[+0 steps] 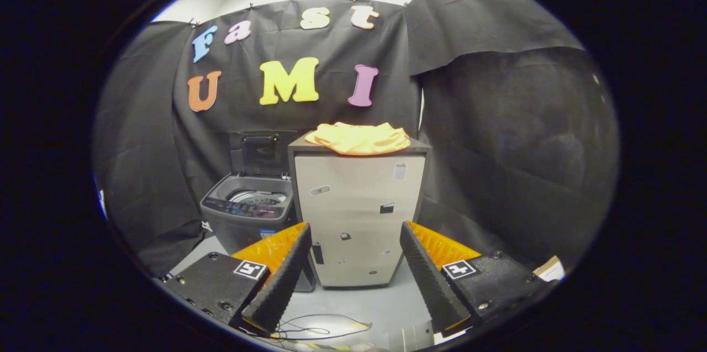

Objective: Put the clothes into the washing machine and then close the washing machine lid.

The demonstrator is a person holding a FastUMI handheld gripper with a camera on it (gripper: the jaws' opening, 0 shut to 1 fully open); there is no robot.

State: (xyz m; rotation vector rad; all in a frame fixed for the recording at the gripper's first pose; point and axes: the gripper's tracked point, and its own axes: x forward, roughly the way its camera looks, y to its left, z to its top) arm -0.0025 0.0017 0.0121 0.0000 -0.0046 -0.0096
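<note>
well, claw (356, 230) released, empty; orange clothes (358, 138) atop cabinet (359, 214); washing machine (248, 211) lid up.

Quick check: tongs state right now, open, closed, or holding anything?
Tongs: open, holding nothing; the cabinet with the orange clothes on top stands beyond the fingers.
</note>
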